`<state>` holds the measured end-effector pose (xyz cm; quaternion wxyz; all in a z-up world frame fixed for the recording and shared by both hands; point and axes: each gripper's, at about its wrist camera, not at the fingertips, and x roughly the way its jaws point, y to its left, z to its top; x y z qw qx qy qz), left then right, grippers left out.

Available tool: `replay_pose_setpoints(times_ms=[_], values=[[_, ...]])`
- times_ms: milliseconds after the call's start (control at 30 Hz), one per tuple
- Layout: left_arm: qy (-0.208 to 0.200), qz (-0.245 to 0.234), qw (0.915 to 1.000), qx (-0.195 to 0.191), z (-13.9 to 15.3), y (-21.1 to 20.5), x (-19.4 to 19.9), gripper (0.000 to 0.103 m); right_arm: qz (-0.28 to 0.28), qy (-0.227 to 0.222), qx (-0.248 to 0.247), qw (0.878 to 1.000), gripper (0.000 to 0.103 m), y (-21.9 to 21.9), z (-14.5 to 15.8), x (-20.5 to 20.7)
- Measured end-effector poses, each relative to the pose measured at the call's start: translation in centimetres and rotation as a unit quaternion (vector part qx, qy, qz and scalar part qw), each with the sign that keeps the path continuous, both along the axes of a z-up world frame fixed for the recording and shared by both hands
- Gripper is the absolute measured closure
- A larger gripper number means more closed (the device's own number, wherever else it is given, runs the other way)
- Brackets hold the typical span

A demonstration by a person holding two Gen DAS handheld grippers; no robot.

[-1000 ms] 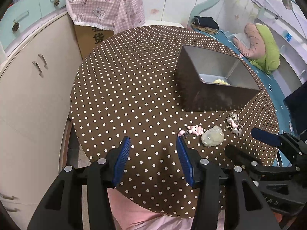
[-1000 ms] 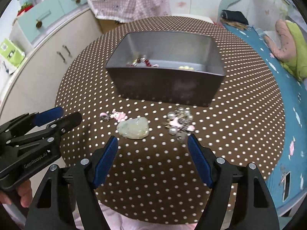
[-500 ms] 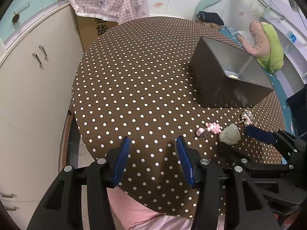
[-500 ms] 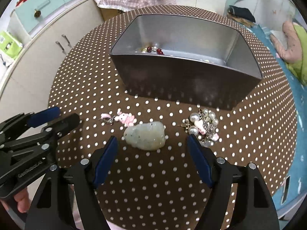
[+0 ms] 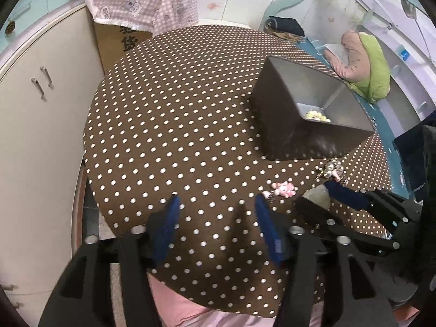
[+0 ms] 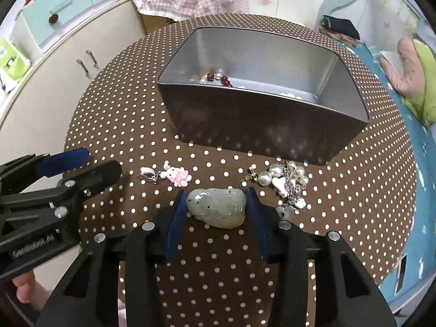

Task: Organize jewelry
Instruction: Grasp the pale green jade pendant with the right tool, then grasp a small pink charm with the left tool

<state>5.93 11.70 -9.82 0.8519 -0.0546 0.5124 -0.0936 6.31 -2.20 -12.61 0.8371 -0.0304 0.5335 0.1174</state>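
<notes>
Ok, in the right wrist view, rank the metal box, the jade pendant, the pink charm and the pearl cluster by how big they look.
1. Metal box, by far the largest.
2. Jade pendant and pearl cluster: similar spread; the pendant lies nearer the camera, so unranked.
3. Pink charm, smallest.

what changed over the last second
The right gripper moved in over the jade stone and has just been closing, pads now against its sides. The left gripper has been opening, empty. Pink charm, pearl cluster and tin stayed put.
</notes>
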Motion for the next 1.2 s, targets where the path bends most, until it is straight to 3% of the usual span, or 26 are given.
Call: replay_pose_setpoints(times_ms=[533, 833, 933, 1000, 1100, 1200], values=[[-0.006, -0.033, 0.9994, -0.004, 0.6, -2.8, 0.9, 0.044, -0.041, -0.016, 0.026, 0.999, 0.06, -5.0, 1.9, -1.1], [0.03, -0.041, 0.9987, 0.009, -1.1, -4.7, 1.8, 0.044, -0.086, -0.031, 0.023, 0.996, 0.059, -8.9, 2.9, -0.1], [0.028, -0.047, 0.9983, 0.023, -1.2, -5.3, 1.9, 0.052, -0.094, -0.027, 0.022, 0.995, 0.059, -9.6, 2.7, 0.2], [0.023, -0.041, 0.9978, 0.046, -1.2, -5.6, 1.9, 0.066, -0.096, -0.025, 0.022, 0.995, 0.059, -9.5, 2.4, 0.5], [0.024, -0.035, 0.9978, 0.05, -1.2, -5.5, 2.0, 0.086, -0.096, -0.021, 0.025, 0.995, 0.059, -9.5, 2.1, 0.9], [0.026, -0.033, 0.9981, 0.046, -1.2, -5.3, 2.3, 0.089, -0.098, -0.019, 0.026, 0.995, 0.059, -9.3, 2.0, 1.4]])
